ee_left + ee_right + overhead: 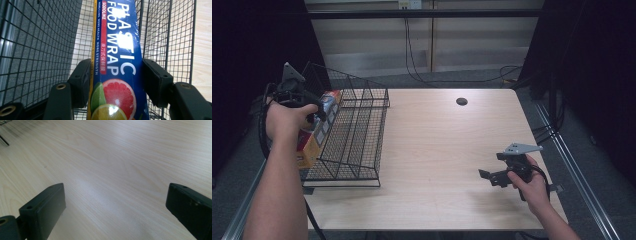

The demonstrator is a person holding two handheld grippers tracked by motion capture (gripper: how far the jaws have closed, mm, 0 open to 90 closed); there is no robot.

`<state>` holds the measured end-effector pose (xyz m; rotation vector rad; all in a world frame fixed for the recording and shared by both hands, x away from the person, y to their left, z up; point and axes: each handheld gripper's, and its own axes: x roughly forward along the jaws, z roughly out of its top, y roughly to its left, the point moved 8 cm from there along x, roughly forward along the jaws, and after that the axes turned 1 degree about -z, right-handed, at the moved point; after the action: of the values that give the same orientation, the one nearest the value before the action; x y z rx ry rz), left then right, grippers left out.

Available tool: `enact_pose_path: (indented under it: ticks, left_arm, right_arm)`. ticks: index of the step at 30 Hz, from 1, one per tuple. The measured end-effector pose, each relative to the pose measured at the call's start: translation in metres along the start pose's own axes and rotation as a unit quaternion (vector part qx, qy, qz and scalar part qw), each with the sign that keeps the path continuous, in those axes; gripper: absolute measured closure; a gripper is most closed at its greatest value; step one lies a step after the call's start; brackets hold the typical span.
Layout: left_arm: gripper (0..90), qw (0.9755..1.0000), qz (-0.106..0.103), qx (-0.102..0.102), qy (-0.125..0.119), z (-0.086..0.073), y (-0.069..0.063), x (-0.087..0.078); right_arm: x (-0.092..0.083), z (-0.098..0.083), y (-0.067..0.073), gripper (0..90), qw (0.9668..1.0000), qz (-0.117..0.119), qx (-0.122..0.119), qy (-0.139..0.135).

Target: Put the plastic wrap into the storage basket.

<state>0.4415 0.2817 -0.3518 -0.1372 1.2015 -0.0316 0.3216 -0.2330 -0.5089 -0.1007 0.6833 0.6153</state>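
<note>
Gripped between the 2 black jaws of the left gripper point(116, 82) is a long blue cardboard box of plastic food wrap point(117, 57), with citrus fruit printed on it; the pads press on both of its long sides. From the high view, this box point(314, 135) is at the left edge of the light wooden table point(447, 160), inside the black wire basket point(354, 135) along the basket's left wall. Its long axis runs roughly parallel to that left edge, with the far end tilted a little upward, and it points away from the person.

I judge that the step in hand is placing the box into the basket. The next move calls for lowering it until it rests on the wire bottom, then opening the jaws and pulling back without catching the wires.

The right gripper point(492, 176) hovers near the front right corner, jaws wide apart and holding nothing.
</note>
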Motion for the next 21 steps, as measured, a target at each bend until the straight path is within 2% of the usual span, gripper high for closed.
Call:
enact_pose_path:
  ticks: [12,16,18,19,20,21]
  left_arm:
    - [42.4,0.9999,0.004,-0.008,0.010,-0.0001,0.0018,0.0045]
    - [41.7,0.9998,0.012,-0.006,0.014,0.0000,0.0025,0.0058]
    - [41.4,0.9997,0.017,-0.013,0.013,0.0006,0.0025,0.0061]
    - [41.1,0.9997,0.014,-0.016,0.007,0.0019,0.0022,0.0046]
    - [41.5,0.9997,0.011,-0.018,-0.009,0.0049,0.0014,0.0016]
    - [43.0,0.9997,0.002,-0.020,-0.017,0.0070,0.0003,-0.0018]
  right_arm:
    - [0.0000,-0.0001,-0.0004,2.5,1.0000,-0.001,0.001,0.000]
    - [-0.0008,-0.0001,-0.0008,2.4,1.0000,0.001,0.001,0.000]
    - [-0.0009,-0.0002,-0.0008,2.4,1.0000,0.001,0.001,0.000]
    - [-0.0009,-0.0002,-0.0010,2.5,1.0000,0.000,0.000,0.000]
    - [-0.0010,-0.0002,-0.0010,2.5,1.0000,0.000,0.001,0.000]
    - [-0.0011,-0.0002,-0.0011,2.5,1.0000,0.001,0.000,0.000]
